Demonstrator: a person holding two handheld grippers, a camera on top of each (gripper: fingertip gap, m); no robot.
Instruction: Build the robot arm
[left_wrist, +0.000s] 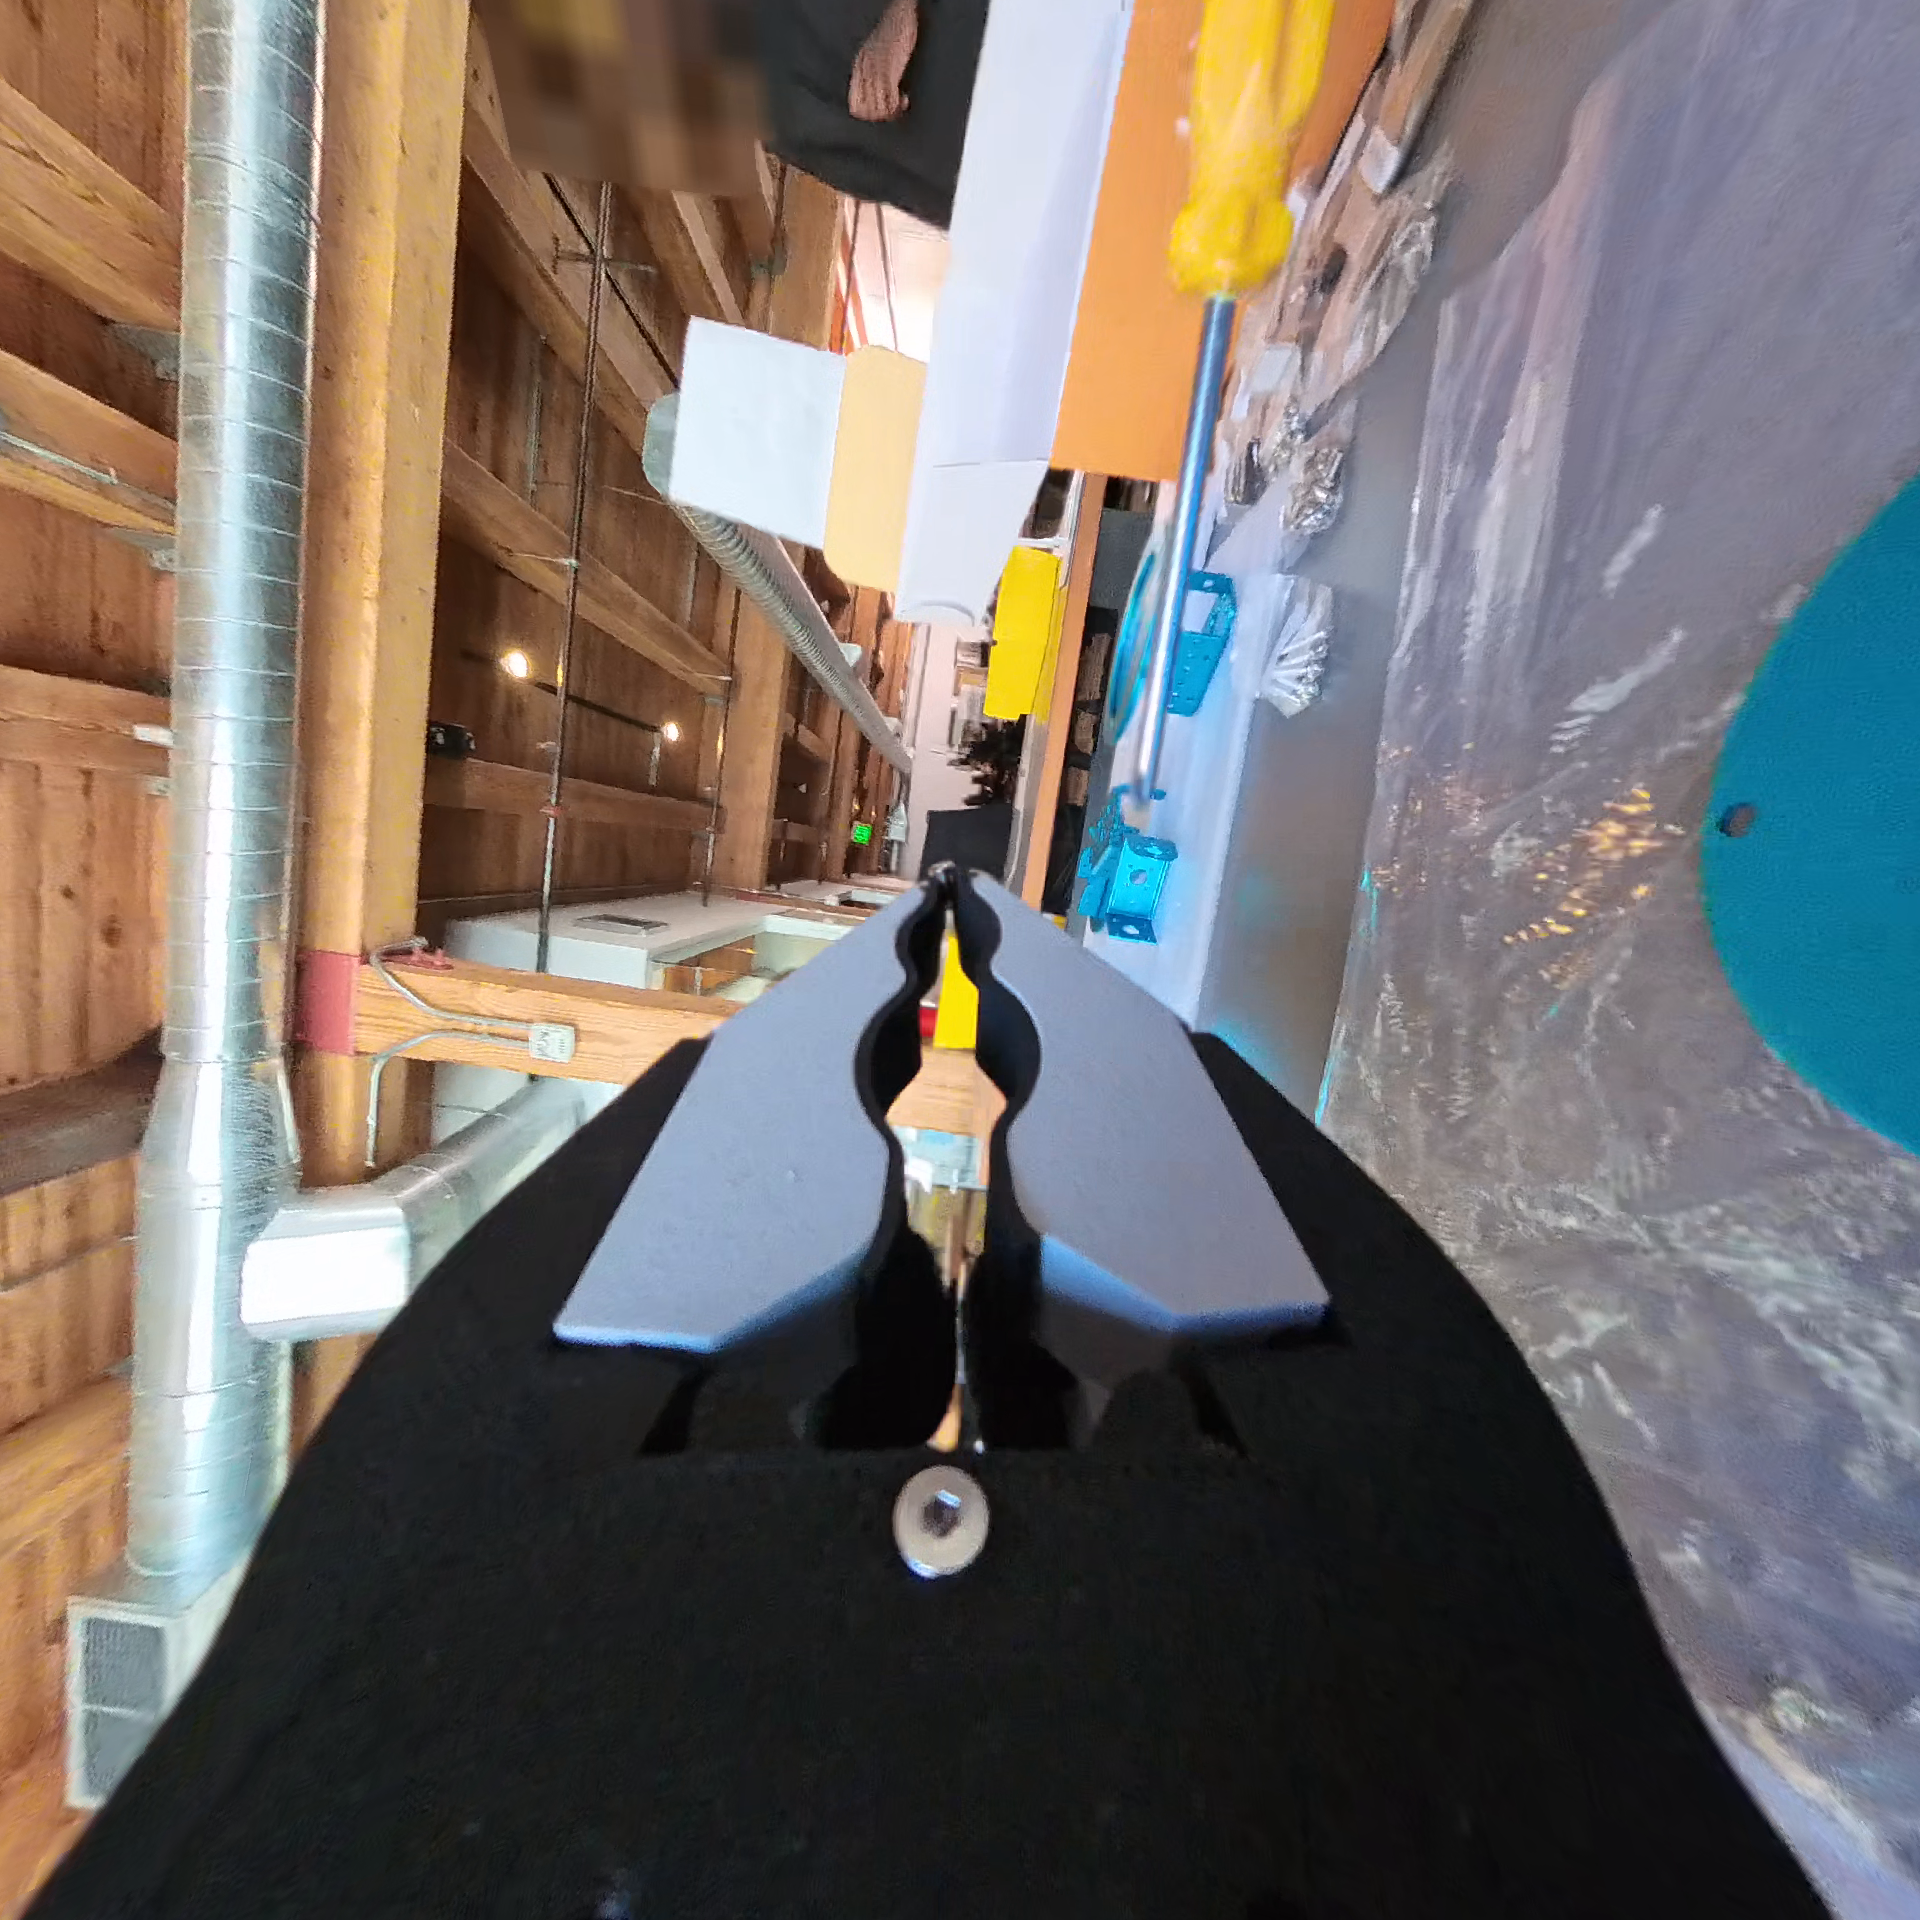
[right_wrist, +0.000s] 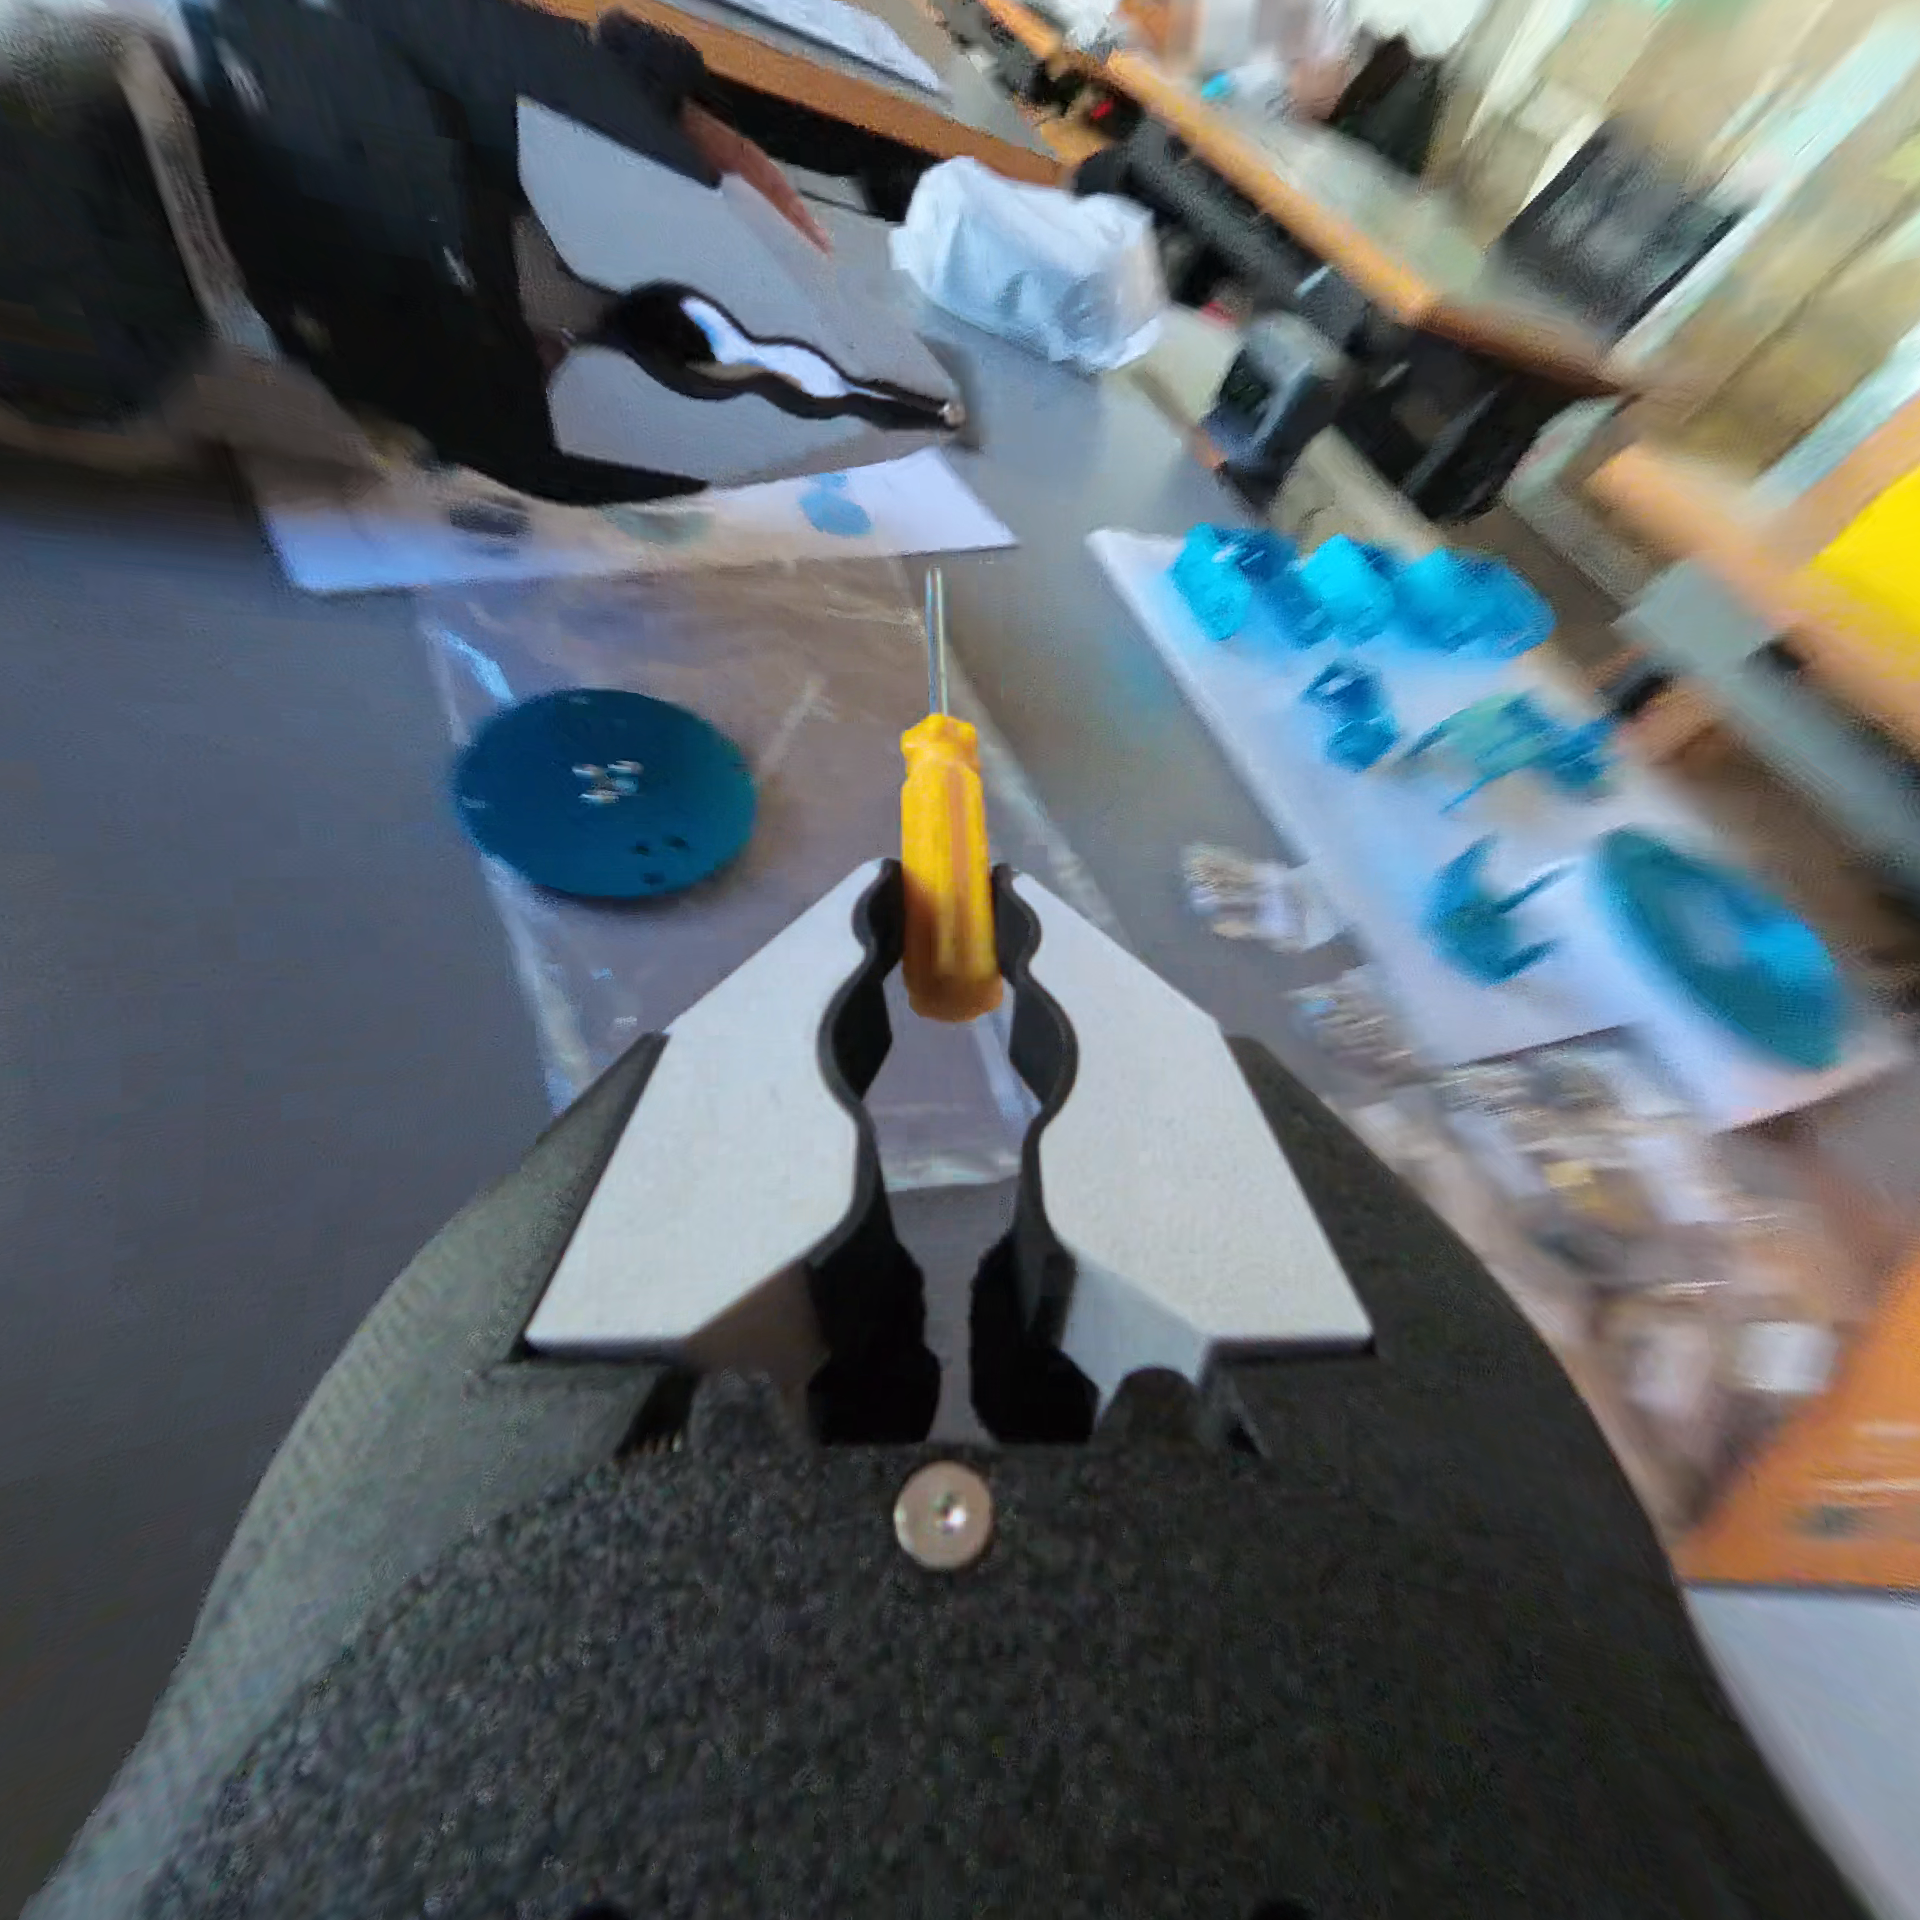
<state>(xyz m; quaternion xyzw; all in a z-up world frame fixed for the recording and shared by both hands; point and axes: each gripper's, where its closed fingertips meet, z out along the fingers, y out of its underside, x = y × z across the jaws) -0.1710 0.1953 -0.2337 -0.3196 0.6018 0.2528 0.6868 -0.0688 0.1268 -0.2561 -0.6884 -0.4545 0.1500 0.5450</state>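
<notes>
My right gripper (right_wrist: 945, 883) is shut on the handle of a yellow screwdriver (right_wrist: 940, 790), whose thin shaft points forward over the grey table. My left gripper (left_wrist: 948, 878) is turned on its side and shut, pinching a small silver screw (left_wrist: 945, 869) at its tips. The left gripper also shows in the right wrist view (right_wrist: 940, 414), raised at the back left, beyond the screwdriver's tip. In the left wrist view the screwdriver (left_wrist: 1242, 156) hangs to the right of my tips. A round dark blue disc (right_wrist: 603, 792) with small holes lies on a clear plastic bag (right_wrist: 727, 935); it also shows in the left wrist view (left_wrist: 1839, 852).
A white sheet (right_wrist: 1299, 748) at the right carries several blue metal brackets (right_wrist: 1351, 603) and a blue wheel-like part (right_wrist: 1725, 945). Small bags of hardware (right_wrist: 1247, 904) lie beside it. A crumpled white bag (right_wrist: 1029, 260) sits at the back. A person in dark clothes (right_wrist: 343, 208) stands at the back left. Spacing between my two grippers at the tips: around 12 centimetres. From either gripper's tips it is about 12 centimetres to the round dark blue disc (right_wrist: 603, 792).
</notes>
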